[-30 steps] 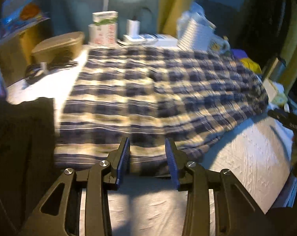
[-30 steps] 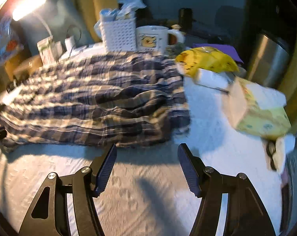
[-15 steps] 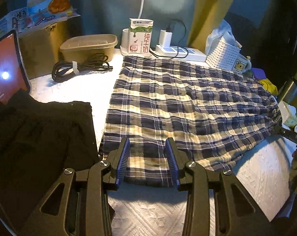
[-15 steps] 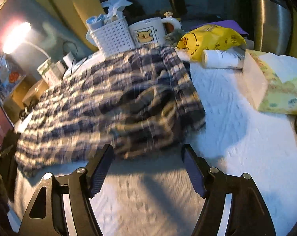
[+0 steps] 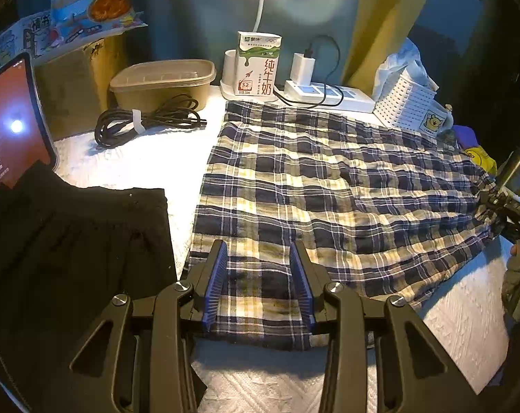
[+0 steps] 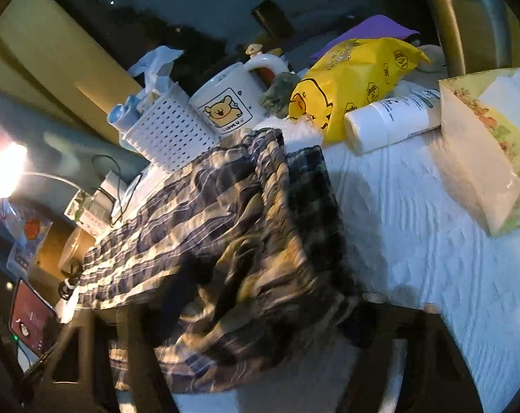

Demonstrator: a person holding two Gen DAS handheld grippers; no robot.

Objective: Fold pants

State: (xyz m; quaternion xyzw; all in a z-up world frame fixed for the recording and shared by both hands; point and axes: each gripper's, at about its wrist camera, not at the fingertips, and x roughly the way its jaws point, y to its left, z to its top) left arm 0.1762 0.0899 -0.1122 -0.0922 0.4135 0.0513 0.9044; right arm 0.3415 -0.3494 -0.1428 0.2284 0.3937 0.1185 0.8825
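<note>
Left wrist view: my left gripper [image 5: 258, 282] sits half-open over the near hem of the plaid pants [image 5: 328, 199], spread flat on the white cloth [image 5: 466, 309]. Right gripper [image 5: 507, 211] at the far waistband, blurred, grip unclear. Next: pinch hem, fold across.

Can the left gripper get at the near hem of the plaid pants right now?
Probably yes: the left gripper is open, its fingers already straddling the hem of the plaid pants, with nothing between them.
</note>
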